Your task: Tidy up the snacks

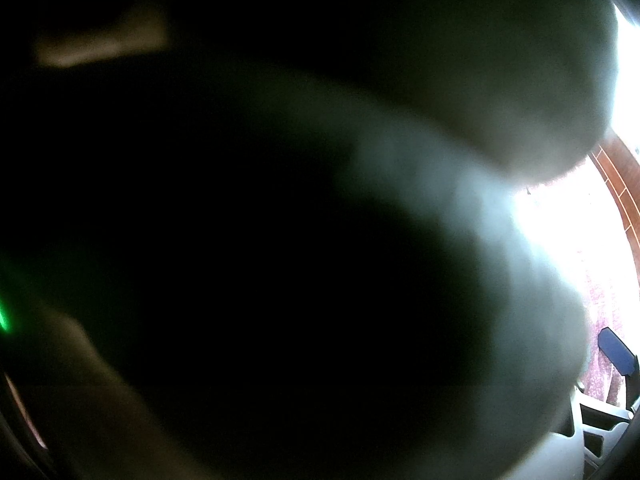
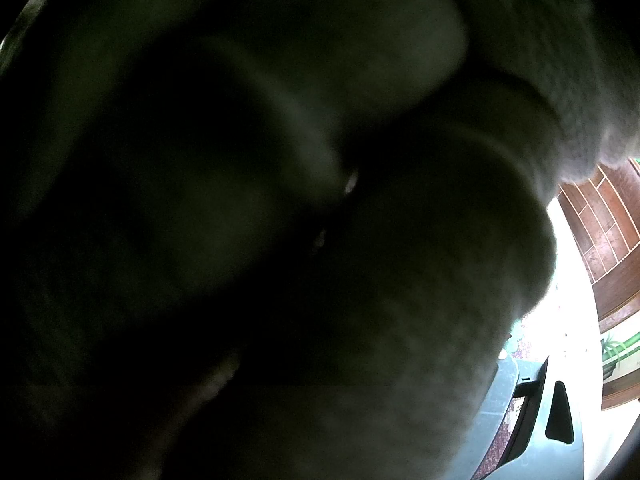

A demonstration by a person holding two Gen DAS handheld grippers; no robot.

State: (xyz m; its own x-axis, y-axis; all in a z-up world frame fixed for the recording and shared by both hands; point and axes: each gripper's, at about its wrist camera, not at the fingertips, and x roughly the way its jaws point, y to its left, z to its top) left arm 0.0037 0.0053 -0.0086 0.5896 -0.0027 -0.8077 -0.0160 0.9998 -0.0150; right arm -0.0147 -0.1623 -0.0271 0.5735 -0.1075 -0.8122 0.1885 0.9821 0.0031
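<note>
Left wrist view: a dark, blurred grey mass (image 1: 460,240) pressed close to the lens fills nearly the whole frame, and what it is cannot be told. At the right edge a sliver of scene shows: red-brown wood planks (image 1: 622,184), an overexposed bright patch below them, a blue object (image 1: 616,350), and part of the left gripper (image 1: 600,436) in pale grey with dark slots. Whether its jaws are released or clenched cannot be told. Right wrist view: a similar soft grey mass (image 2: 400,320) blocks the lens. At the right edge appear wood planks (image 2: 604,232), a green plant (image 2: 616,346), and the right gripper (image 2: 532,412), grey with a dark slot; its jaws' state cannot be told either. No snacks can be made out in either view.
</note>
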